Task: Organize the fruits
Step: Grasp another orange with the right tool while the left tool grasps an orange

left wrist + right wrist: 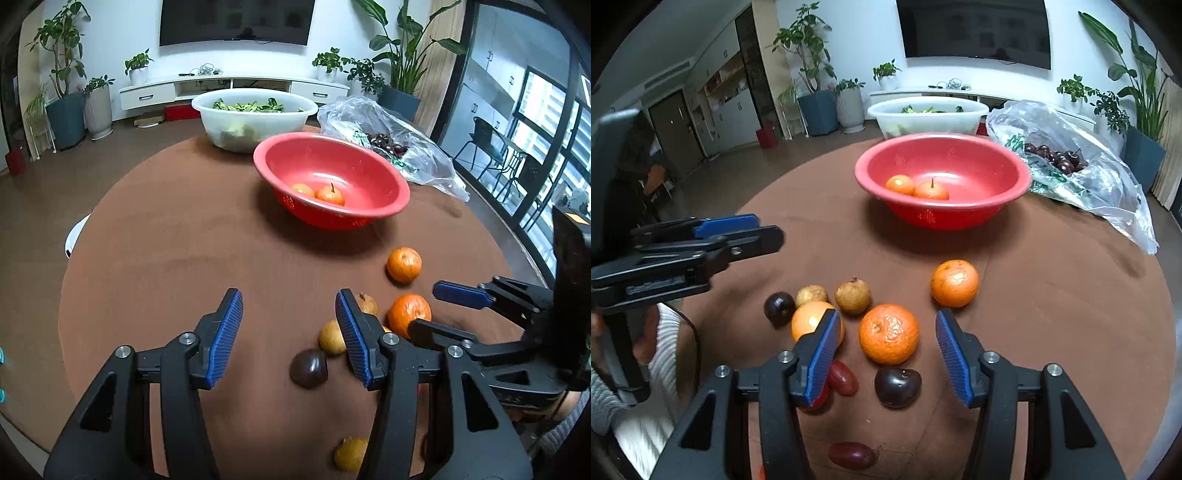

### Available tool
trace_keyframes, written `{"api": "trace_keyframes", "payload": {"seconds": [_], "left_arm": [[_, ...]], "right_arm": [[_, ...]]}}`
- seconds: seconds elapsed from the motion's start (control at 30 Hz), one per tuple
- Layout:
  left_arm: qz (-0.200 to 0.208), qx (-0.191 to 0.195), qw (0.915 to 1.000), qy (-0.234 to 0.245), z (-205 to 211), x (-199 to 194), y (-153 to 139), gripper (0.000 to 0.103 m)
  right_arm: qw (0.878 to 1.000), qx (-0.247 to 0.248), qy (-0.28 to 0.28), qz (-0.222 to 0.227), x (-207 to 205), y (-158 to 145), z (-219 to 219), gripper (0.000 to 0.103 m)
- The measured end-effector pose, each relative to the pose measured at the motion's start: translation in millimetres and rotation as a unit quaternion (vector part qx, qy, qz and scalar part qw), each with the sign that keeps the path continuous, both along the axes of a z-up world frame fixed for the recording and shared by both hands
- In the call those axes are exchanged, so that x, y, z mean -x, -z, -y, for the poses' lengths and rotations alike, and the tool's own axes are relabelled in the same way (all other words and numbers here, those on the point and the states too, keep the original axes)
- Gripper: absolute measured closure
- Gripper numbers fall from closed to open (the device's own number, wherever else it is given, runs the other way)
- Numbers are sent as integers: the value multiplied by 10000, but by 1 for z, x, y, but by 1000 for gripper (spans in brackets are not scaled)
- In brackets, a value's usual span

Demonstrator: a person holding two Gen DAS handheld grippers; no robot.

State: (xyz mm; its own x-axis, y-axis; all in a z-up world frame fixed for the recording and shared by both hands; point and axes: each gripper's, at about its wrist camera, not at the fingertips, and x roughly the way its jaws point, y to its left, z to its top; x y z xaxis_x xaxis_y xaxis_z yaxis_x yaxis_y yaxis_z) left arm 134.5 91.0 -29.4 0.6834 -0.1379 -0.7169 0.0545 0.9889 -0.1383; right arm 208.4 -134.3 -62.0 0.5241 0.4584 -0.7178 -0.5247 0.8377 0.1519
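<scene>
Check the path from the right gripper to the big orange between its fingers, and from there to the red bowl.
Nothing visible blocks either stretch. The right gripper is open around the orange. Bare tablecloth lies between the orange and the red bowl; another orange sits right of that line.

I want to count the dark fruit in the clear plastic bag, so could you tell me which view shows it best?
The right wrist view: the dark fruit lies unobstructed through the clear plastic bag. In the left wrist view the red bowl partly hides it.

Glossy red plastic bowl (1015,177), matt brown cloth tabletop (1052,295)
</scene>
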Motion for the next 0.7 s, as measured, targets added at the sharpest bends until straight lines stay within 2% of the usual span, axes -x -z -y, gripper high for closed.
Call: {"api": "trace_keyframes", "payload": {"seconds": [0.1, 0.27, 0.43, 0.7], "left_arm": [[-22, 9, 10000, 22, 2, 8, 3, 53], [-55, 14, 9999, 98, 7, 9, 2, 53], [-98, 8, 9996, 249, 20, 12, 2, 53], [-206, -91, 9982, 547, 49, 17, 8, 53]], "right_arm": [[9999, 116, -34, -71, -1, 6, -3, 46], [9995, 215, -47, -243, -2, 15, -7, 61], [9995, 122, -27, -287, -1, 16, -5, 62], [9989, -395, 133, -194, -3, -2, 14, 62]]}}
